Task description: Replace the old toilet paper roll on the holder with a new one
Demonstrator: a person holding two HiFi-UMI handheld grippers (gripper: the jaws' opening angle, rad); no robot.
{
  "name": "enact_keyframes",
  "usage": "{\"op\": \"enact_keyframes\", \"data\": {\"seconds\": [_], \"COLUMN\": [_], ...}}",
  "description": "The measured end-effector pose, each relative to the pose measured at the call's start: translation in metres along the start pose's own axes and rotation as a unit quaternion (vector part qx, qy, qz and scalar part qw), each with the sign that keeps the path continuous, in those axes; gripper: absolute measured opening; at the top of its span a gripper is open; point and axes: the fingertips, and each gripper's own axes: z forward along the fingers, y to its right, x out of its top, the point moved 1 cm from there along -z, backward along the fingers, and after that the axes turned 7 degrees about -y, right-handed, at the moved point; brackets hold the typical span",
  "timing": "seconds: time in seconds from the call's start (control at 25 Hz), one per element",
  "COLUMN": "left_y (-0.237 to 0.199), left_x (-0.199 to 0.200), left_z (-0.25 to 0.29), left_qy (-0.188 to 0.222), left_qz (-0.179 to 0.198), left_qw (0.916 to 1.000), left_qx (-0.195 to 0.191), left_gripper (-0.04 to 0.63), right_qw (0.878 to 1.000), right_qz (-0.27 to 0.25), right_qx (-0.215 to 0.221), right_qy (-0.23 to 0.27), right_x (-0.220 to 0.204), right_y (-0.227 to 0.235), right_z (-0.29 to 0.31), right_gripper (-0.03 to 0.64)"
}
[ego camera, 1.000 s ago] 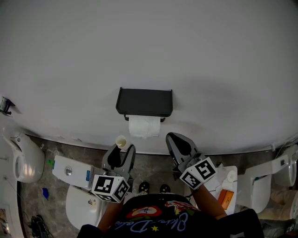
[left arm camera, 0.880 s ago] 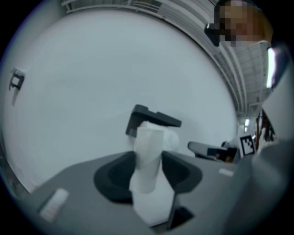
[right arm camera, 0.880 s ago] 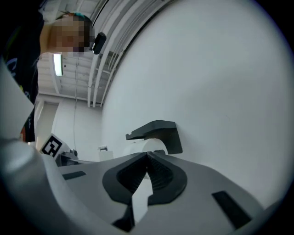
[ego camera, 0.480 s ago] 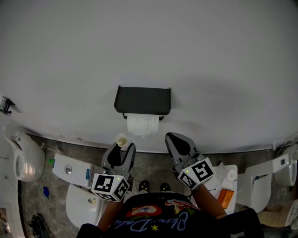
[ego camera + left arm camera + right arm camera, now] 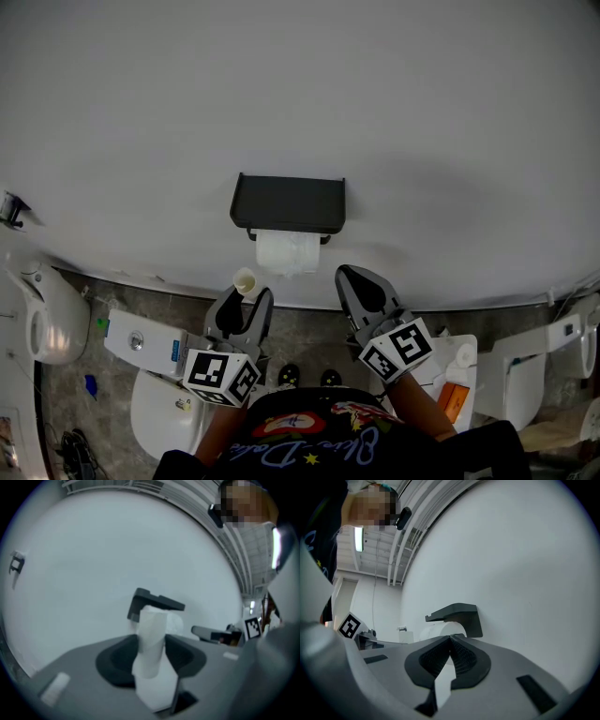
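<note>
A black holder (image 5: 289, 204) with a flat top shelf is fixed to the white wall, and a white paper roll (image 5: 287, 253) hangs under it. My left gripper (image 5: 242, 302) is below and left of the roll, shut on a pale cardboard tube (image 5: 244, 282). In the left gripper view the tube (image 5: 152, 639) stands upright between the jaws, with the holder (image 5: 157, 602) behind it. My right gripper (image 5: 358, 283) is below and right of the roll, shut and empty. In the right gripper view its jaws meet (image 5: 451, 641) in front of the roll (image 5: 439, 631) and holder (image 5: 457, 613).
A white toilet (image 5: 47, 323) stands at the far left. A white cistern and bowl (image 5: 141, 345) lie below my left gripper. White fixtures (image 5: 525, 361) and an orange item (image 5: 455, 398) are at the lower right. The person's shoes (image 5: 309, 378) show on the stone floor.
</note>
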Motion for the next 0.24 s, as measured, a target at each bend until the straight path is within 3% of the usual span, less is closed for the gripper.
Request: {"op": "enact_keyframes", "data": {"seconds": [0.24], "left_y": [0.0009], "left_x": [0.0020], "left_z": [0.0001], "left_qy": [0.002], "left_qz": [0.002], "left_qw": [1.0000], "left_qx": [0.000], "left_gripper": [0.183], "right_qw": [1.000], "right_qz": [0.003], "right_qx": [-0.003], "right_qy": [-0.001], "right_x": [0.0005], "right_y": [0.0014], "right_z": [-0.0004], "right_gripper": [0.014]}}
